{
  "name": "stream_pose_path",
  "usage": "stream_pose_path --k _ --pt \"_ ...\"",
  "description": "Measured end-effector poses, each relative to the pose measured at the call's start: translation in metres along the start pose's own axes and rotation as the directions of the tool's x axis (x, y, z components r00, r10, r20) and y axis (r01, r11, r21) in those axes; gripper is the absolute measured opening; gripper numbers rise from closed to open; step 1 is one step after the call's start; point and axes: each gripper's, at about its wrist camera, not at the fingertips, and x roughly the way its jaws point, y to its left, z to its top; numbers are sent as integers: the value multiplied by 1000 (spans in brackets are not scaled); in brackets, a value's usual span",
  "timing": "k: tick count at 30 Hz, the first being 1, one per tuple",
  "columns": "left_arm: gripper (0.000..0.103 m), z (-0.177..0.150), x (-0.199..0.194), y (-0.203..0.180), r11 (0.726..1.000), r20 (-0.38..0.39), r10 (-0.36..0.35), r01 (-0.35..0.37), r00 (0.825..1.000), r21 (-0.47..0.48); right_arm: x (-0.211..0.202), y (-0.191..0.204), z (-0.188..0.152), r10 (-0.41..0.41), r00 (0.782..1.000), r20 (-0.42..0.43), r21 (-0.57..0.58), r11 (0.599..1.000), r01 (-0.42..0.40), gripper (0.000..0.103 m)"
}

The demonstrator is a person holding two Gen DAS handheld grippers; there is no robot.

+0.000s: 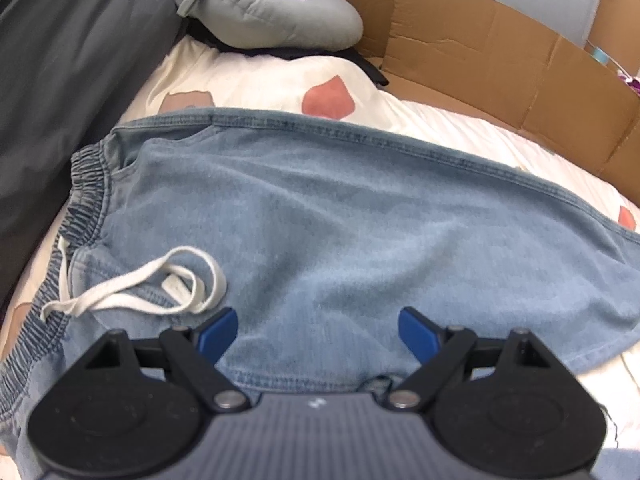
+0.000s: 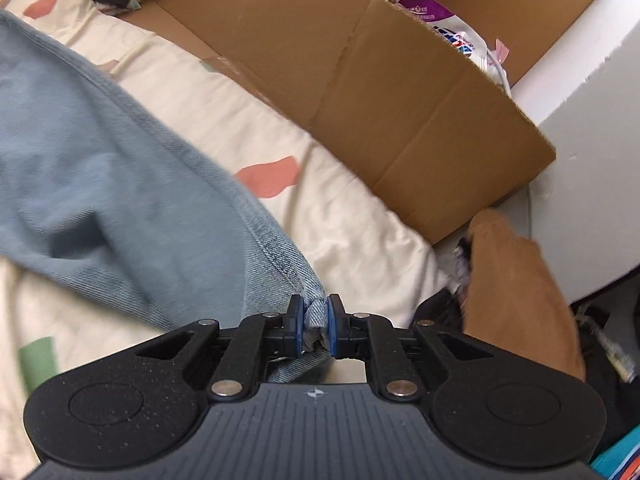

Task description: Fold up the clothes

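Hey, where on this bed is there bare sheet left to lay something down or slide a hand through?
Free: the strip of sheet between the denim shorts and the cardboard, wider toward the right end. Crowded: the far corner, where a grey garment is heaped on dark clothes, and the near side under the shorts and their drawstring.

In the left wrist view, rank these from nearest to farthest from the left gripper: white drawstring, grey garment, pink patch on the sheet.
1. white drawstring, just left of the open left gripper, on the denim shorts.
2. pink patch, beyond the shorts' far edge.
3. grey garment, top left, farthest.
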Motion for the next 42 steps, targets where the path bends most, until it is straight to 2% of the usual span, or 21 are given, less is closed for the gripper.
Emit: stream_pose_path --k 15,23,32,35,38,42 --pt "89 22 24 6 999 10 22 -22 1000 26 80 -42 27 -12 997 -79 -27 1000 10 10" --pt "89 37 38 10 999 46 31 -33 998 41 118 -44 41 -16 992 -124 -32 999 12 10" --pt "89 74 60 9 990 107 53 -66 993 121 129 -44 50 -65 992 -111 -33 998 62 10" --pt "89 89 70 4 974 129 57 -83 990 210 130 -45 54 -84 991 -101 -26 996 82 10" --pt "89 103 82 -4 934 144 74 -120 987 337 133 -44 58 -98 990 -100 -18 995 97 10" --pt "89 119 98 -5 886 145 107 -160 984 435 138 -46 60 -107 989 -100 -8 994 106 10"
